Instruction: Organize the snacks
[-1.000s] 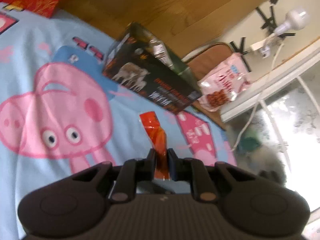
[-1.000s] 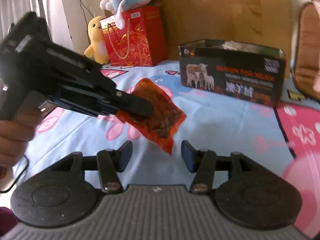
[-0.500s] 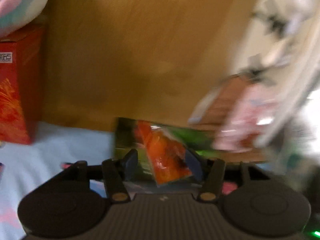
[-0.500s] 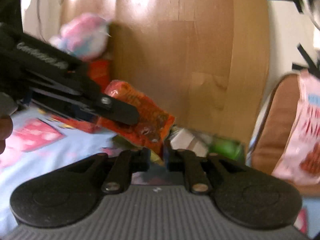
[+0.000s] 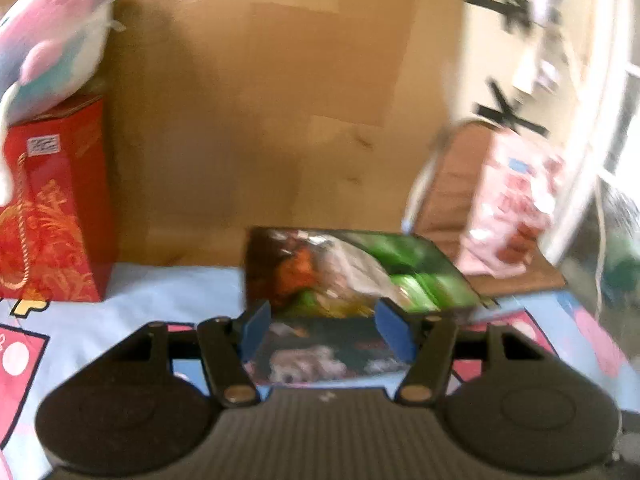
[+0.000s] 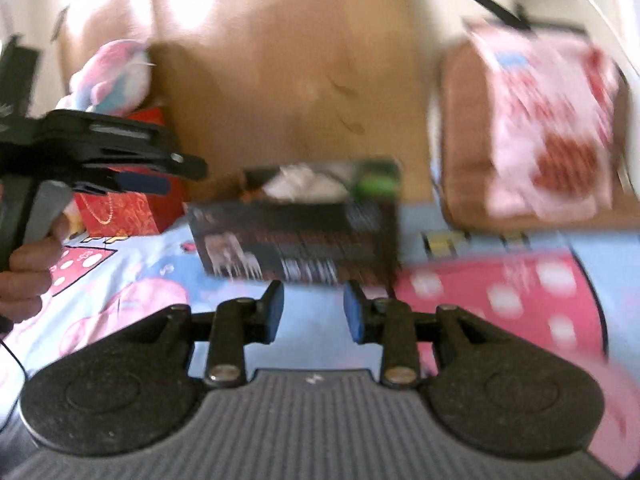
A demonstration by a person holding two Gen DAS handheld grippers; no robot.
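A dark open snack box (image 5: 452,280) stands on the cartoon bedsheet, with orange, white and green packets (image 5: 344,276) inside it. My left gripper (image 5: 323,330) is open and empty just in front of the box. The box also shows in the right wrist view (image 6: 296,236), blurred. My right gripper (image 6: 314,312) is open and empty, a little short of the box. The left gripper (image 6: 160,178) shows at the left of the right wrist view, empty.
A red gift bag (image 5: 52,216) with a plush toy (image 5: 52,52) on top stands at the back left. A pink snack bag (image 6: 548,120) leans on a brown chair (image 6: 464,140) at the right. A wooden headboard (image 5: 260,100) is behind the box.
The orange packet, held by my left gripper a second ago, passed to the right gripper and now lies in the box. Both grippers have opened and are empty.
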